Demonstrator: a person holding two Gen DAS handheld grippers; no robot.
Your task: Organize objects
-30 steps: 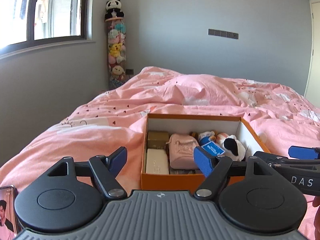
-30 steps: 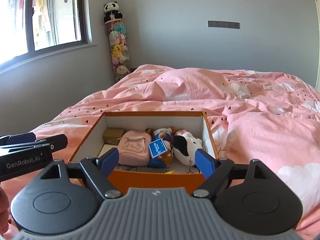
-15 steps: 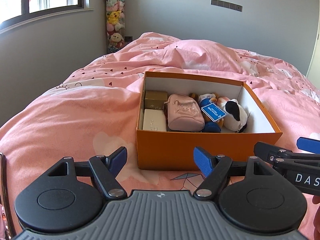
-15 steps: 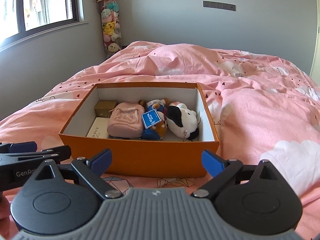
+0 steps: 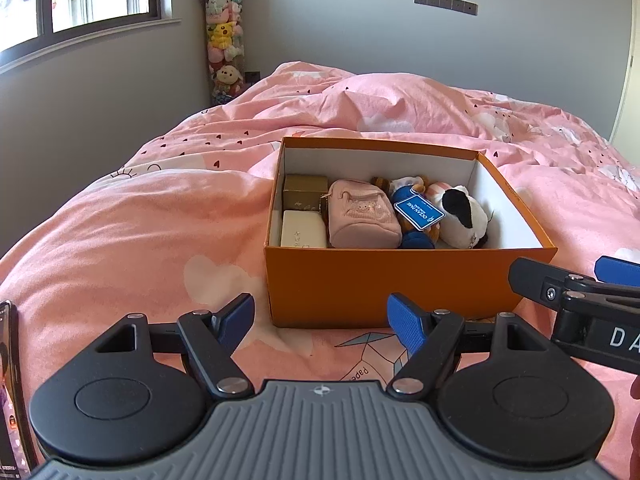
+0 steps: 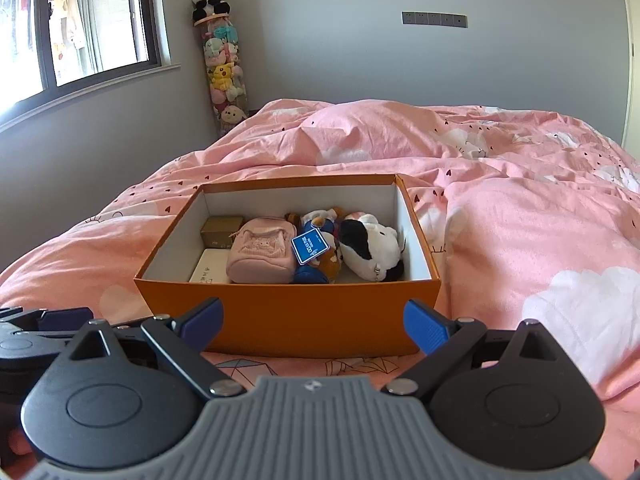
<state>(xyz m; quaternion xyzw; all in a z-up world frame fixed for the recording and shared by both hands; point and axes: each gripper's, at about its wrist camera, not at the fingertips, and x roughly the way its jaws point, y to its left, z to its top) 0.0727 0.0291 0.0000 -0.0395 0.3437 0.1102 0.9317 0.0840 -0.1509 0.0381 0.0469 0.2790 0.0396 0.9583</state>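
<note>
An orange cardboard box sits open on the pink bed. Inside lie a gold box, a cream case, a pink pouch, a plush with a blue tag and a black-and-white plush. My left gripper stands open just before the box's near wall, nothing between its fingers. My right gripper is open wide in front of the box, also empty. Each gripper shows at the edge of the other's view.
A pink duvet covers the bed around the box, bunched higher at the right. A phone lies at the left edge of the left wrist view. A tall clear tube of plush toys stands in the far corner under the window.
Both views have tipped downward, so the box now shows from above with its front wall in sight. The right gripper's fingers have spread wider.
</note>
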